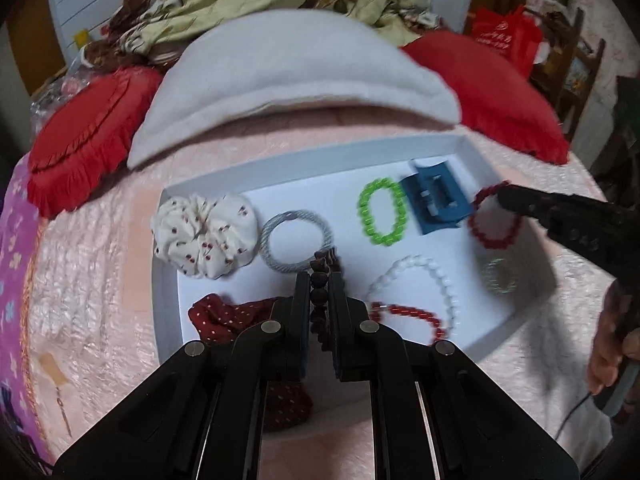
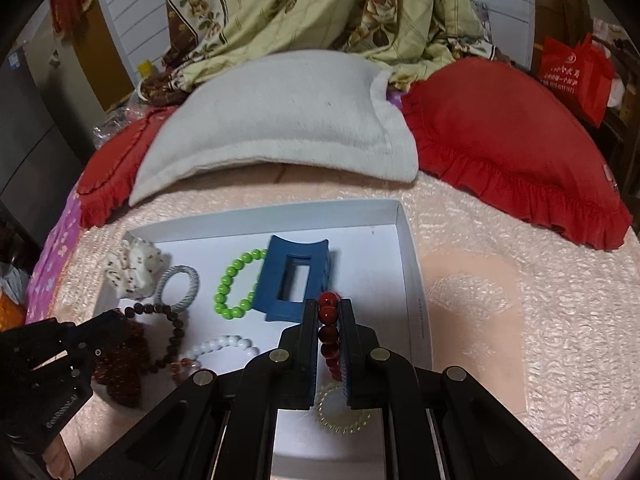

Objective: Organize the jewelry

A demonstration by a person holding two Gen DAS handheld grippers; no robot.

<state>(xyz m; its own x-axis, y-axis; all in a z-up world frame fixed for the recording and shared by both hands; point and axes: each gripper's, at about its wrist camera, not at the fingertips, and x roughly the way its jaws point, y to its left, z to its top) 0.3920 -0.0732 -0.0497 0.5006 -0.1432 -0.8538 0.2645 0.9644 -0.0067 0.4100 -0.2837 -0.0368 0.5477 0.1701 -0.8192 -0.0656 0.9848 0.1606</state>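
Observation:
A white tray (image 1: 168, 280) (image 2: 406, 264) lies on the bed. My left gripper (image 1: 320, 280) (image 2: 116, 330) is shut on a dark brown bead bracelet (image 1: 320, 264) (image 2: 168, 314) over the tray's near side. At the tray's right end my right gripper (image 2: 328, 306) (image 1: 505, 196) is shut on a red bead bracelet (image 2: 328, 314) (image 1: 494, 240). Also in the tray are a green bead bracelet (image 1: 382, 212), blue hair claw (image 1: 438, 200), grey hair tie (image 1: 296, 246), white cherry-print scrunchie (image 1: 204, 236), white bead bracelet (image 1: 416, 284), clear coil tie (image 1: 498, 276) and dark red dotted scrunchie (image 1: 228, 316).
Behind the tray sit a white pillow (image 2: 272, 120) and red frilled pillows (image 2: 512, 148) (image 1: 80, 144), with a floral quilt (image 2: 320, 8) further back. A pink textured bedspread (image 2: 520, 300) surrounds the tray. A red bag (image 2: 572, 72) stands at the far right.

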